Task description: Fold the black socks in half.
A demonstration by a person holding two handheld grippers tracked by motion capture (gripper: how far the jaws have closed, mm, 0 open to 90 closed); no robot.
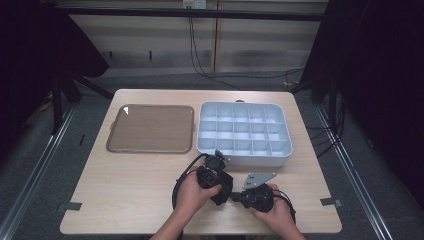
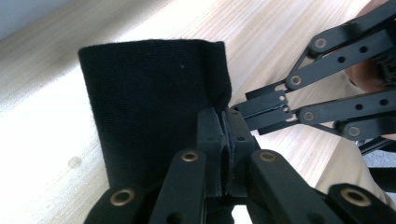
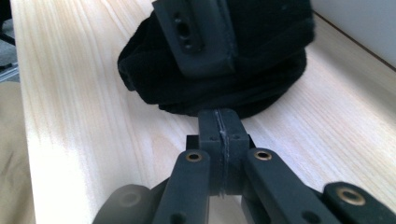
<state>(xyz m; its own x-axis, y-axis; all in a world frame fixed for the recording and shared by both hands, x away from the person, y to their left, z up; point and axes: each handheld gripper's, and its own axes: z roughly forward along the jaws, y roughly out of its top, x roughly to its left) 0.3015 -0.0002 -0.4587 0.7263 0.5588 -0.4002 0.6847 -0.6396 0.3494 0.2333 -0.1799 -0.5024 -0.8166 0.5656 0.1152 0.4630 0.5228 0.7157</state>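
Black cloth [image 1: 221,192] lies on the bench [image 1: 135,185] between our two hands in the high view, near the white compartment box [image 1: 244,134] and well apart from the brown tray [image 1: 151,128]. In the left gripper view, the left gripper [image 2: 226,122] is pinching the cloth [image 2: 149,116] edge; this thin hold could slip if we pull apart. In the right gripper view, the right gripper [image 3: 219,122] is pressed together at the cloth [image 3: 261,88] hem; whether it really holds fabric, we cannot tell.
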